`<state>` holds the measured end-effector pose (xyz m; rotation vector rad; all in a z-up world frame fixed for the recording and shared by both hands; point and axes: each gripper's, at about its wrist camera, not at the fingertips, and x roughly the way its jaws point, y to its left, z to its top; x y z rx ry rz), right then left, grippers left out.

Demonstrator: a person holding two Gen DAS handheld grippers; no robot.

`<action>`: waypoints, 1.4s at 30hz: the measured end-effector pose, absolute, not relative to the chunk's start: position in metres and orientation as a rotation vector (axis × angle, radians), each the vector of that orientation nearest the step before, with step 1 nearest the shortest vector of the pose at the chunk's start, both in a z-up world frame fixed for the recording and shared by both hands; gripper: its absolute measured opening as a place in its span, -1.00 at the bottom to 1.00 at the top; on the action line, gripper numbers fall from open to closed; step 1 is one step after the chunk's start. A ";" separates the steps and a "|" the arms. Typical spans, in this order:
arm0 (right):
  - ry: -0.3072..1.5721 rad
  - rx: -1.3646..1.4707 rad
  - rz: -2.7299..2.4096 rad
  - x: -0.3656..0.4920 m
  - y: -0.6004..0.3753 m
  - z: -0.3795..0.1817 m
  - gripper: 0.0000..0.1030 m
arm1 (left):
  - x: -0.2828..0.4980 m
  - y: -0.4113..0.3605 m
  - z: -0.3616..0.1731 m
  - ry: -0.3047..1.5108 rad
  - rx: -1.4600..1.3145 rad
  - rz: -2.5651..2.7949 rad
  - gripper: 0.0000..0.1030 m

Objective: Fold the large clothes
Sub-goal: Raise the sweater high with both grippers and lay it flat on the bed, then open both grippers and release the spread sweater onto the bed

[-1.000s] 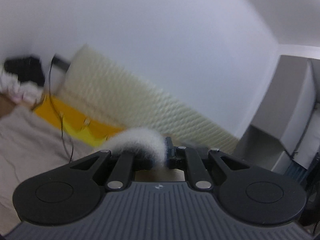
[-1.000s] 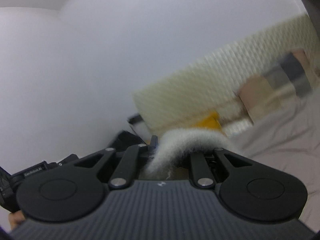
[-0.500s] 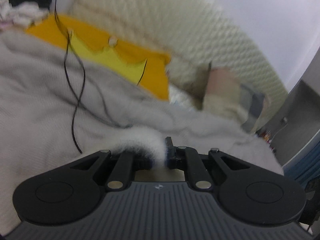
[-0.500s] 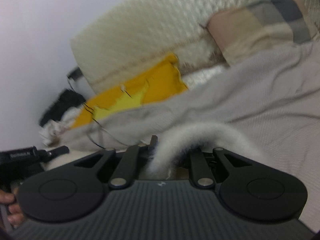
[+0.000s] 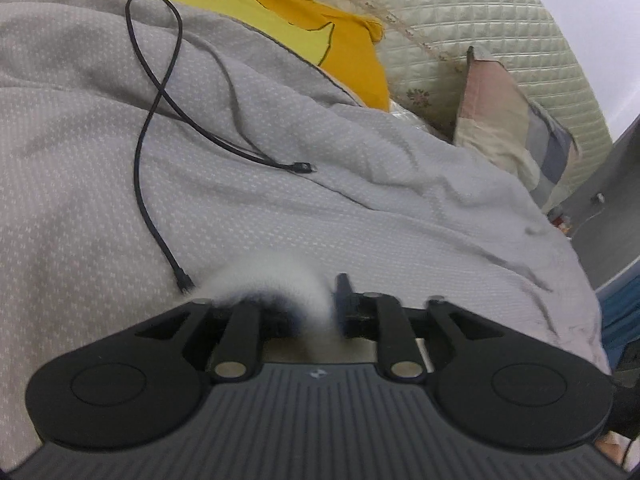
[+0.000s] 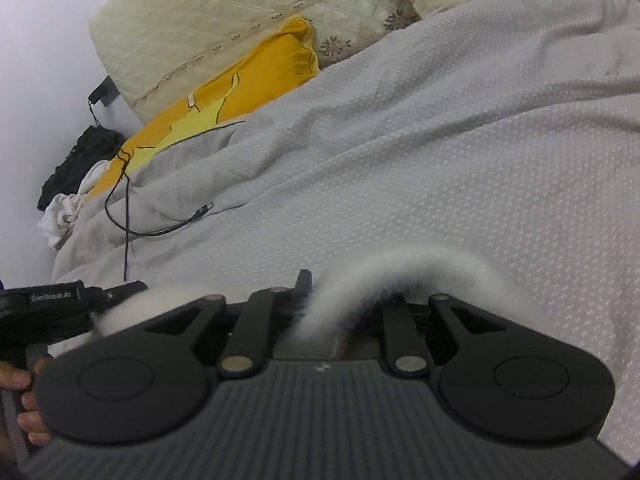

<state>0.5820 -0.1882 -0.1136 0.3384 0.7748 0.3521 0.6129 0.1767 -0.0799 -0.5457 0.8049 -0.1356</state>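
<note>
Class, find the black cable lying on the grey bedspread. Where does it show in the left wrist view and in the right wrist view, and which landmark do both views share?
Left wrist view: the black cable loops down the upper left over the grey bedspread.
Right wrist view: the same cable lies at the left, middle height, near the bedspread's edge.
Shared landmark: the yellow pillow against the quilted headboard.

Black cable on grey bedspread, yellow pillow.
</note>
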 end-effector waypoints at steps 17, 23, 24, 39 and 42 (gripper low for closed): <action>0.610 0.335 0.437 0.403 -0.190 -0.002 0.31 | 0.395 0.137 0.081 0.608 -0.406 -0.151 0.26; 0.558 0.252 0.436 0.294 -0.193 0.033 0.31 | 0.288 0.096 0.109 0.562 -0.316 -0.181 0.26; 0.549 0.237 0.437 0.277 -0.193 0.037 0.31 | 0.270 0.088 0.113 0.553 -0.301 -0.183 0.26; 0.505 0.071 0.333 0.106 -0.214 0.035 0.31 | 0.073 -0.002 0.120 0.466 -0.154 -0.221 0.27; 0.517 0.058 0.312 0.095 -0.218 0.028 0.31 | 0.064 -0.011 0.105 0.506 -0.163 -0.236 0.27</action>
